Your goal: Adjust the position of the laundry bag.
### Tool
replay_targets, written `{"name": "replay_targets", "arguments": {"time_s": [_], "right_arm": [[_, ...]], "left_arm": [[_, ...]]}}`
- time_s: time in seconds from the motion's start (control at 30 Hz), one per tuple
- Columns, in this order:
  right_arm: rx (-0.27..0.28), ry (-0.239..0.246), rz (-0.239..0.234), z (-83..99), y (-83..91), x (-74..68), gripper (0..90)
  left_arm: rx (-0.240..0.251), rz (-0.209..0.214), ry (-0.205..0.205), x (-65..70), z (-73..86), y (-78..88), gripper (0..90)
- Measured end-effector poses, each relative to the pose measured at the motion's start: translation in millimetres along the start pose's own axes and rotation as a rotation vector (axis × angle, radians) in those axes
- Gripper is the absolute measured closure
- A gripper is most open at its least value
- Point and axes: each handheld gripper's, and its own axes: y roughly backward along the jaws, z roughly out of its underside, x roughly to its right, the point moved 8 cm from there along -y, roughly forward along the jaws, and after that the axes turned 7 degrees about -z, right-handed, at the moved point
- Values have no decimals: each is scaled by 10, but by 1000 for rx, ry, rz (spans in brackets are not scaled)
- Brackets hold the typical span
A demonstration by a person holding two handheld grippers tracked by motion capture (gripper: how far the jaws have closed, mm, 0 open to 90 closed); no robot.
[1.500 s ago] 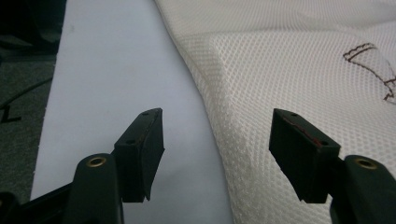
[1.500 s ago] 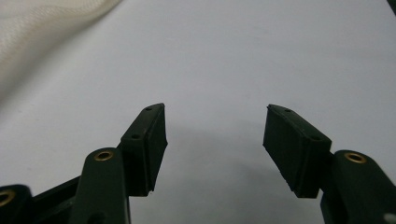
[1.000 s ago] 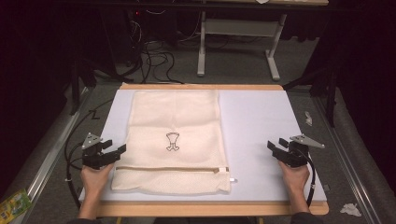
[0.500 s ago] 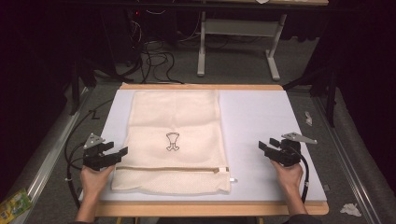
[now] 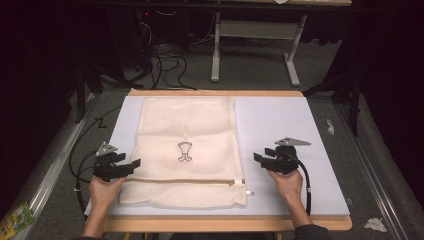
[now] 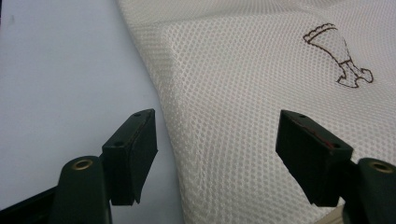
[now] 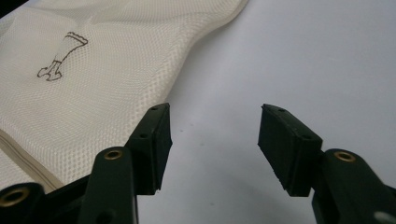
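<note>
Forearms enter from the near edge of the high view, each hand gripping one tool. The left hand (image 5: 103, 192) holds the left hand-held gripper (image 5: 131, 166) at the left border of a cream mesh bag (image 5: 187, 150); its jaws stand spread apart and grasp nothing. From the left gripper view, the left hand-held gripper (image 6: 217, 140) straddles the bag's edge, one jaw over the bare pale-blue mat (image 6: 60, 70) and the other over the mesh; whether either jaw touches the fabric cannot be told. The right hand (image 5: 287, 185) holds the right hand-held gripper (image 5: 260, 159) just beside the bag's right edge, jaws likewise spread and empty. In the right gripper view, the right hand-held gripper (image 7: 212, 140) sits over bare mat, with the bag's edge just beside one jaw.

The mesh bag lies flat on the left-centre of the mat, which covers a wooden-edged surface (image 5: 225, 223). A zipper (image 5: 185, 181) runs across the bag near its near end, and a small dark outline emblem (image 5: 184, 151) is printed at mid-bag. A black cable (image 5: 306, 187) trails from the right tool.

Beyond the surface, a grey floor carries tangled cables (image 5: 165, 60) and a white table frame (image 5: 255, 45).
</note>
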Motion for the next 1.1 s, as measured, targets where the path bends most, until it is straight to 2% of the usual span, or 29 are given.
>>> {"name": "replay_targets", "arguments": {"time_s": [0.17,0.3,0.43,0.47,0.6,0.7,0.87,0.9,0.97,1.0,1.07,1.1], "right_arm": [[-33,4,-21,-11,-113,-102,472],[-77,4,-44,-4,-265,-232,497],[-112,6,-58,-45,-395,-315,502],[-112,6,-58,-45,-395,-315,502],[-153,-20,-50,-87,-574,-364,507],[-157,-28,-47,-90,-624,-374,517],[-173,-46,-71,-82,-679,-400,603],[-178,-40,-83,-89,-693,-409,660],[-188,-46,-90,-82,-704,-405,687],[-206,-48,-97,-67,-726,-397,749],[-220,-33,-101,-59,-741,-398,810],[-220,-33,-101,-59,-741,-398,810]], "left_arm": [[-20,-9,12,11,-7,-51,293],[-65,-16,13,9,6,-123,291],[-69,-31,18,-7,-2,-151,307],[-69,-31,18,-7,-2,-151,308],[-76,-45,25,-23,-7,-182,334],[-84,-39,24,-10,-1,-202,362],[-108,-39,6,39,10,-257,407],[-107,-41,6,40,8,-263,447],[-114,-48,12,32,10,-275,468],[-120,-55,19,17,7,-273,538],[-123,-57,19,10,3,-276,634],[-123,-57,19,10,3,-276,704]]}}
